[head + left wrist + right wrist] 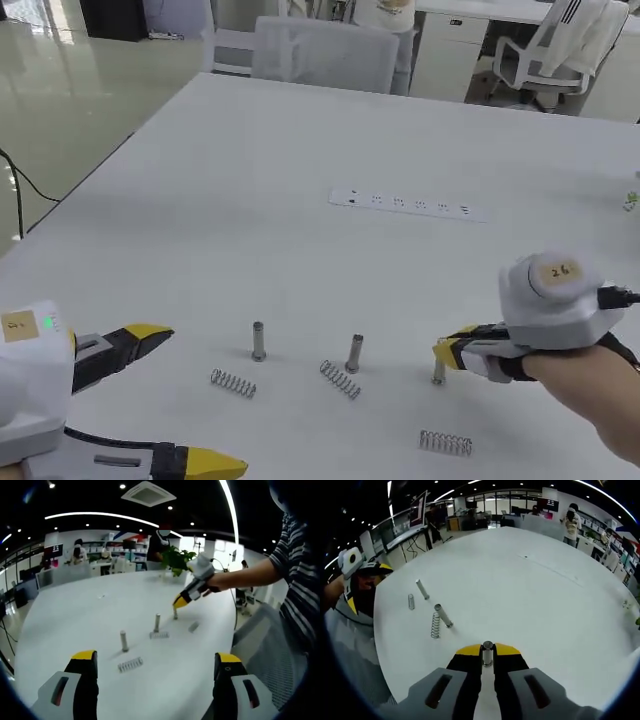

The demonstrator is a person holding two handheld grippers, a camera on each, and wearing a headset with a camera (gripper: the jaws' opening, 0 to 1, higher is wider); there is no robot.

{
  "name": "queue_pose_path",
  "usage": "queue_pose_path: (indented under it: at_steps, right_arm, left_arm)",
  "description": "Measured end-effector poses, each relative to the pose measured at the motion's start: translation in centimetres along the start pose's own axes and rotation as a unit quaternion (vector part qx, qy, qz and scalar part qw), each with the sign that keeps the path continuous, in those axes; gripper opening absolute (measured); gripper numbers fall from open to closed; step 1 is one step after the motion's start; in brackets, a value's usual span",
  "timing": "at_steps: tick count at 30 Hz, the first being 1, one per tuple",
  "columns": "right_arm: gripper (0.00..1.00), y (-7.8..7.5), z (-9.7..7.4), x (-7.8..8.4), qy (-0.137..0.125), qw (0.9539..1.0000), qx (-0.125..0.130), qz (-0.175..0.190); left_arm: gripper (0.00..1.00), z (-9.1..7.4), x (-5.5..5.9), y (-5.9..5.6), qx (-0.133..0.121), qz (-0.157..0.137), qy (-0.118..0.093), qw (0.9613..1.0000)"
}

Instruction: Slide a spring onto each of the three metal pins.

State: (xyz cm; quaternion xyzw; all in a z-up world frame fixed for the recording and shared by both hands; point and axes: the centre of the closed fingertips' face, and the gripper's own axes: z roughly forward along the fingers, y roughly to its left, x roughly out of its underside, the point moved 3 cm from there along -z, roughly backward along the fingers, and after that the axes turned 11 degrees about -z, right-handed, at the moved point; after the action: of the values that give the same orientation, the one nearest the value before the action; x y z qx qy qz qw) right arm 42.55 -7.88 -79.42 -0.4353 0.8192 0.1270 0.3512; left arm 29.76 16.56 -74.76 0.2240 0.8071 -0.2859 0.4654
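On table [300, 150] | right hand-held gripper [443, 353] clamped on upright pin [487, 646] | left hand-held gripper [156, 656] apart

white table [300, 150] | grey chair [320, 55] | glossy floor [70, 80] | ceiling lights [100, 515]

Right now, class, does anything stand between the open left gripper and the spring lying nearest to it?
Nothing visible does. The left gripper faces the spring across bare table; the nearest pin stands beyond the spring, not before it.
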Motion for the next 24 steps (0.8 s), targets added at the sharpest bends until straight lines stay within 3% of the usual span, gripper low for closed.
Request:
queue_pose_path:
  at_steps: [15, 24]
  right_arm:
    - [0.07, 0.4, -0.6, 0.9, 0.006, 1.0000, -0.002, 0.006]
    - [0.15, 0.2, -1.2, 0.2, -0.005, 0.9999, 0.004, 0.008]
  left_arm:
    - [0.94, 0.0, -0.1, -0.2, 0.003, 0.001, 0.000, 1.0000]
    - [0.94, -0.1, -0.4, 0.1, 0.002, 0.001, -0.001, 1.0000]
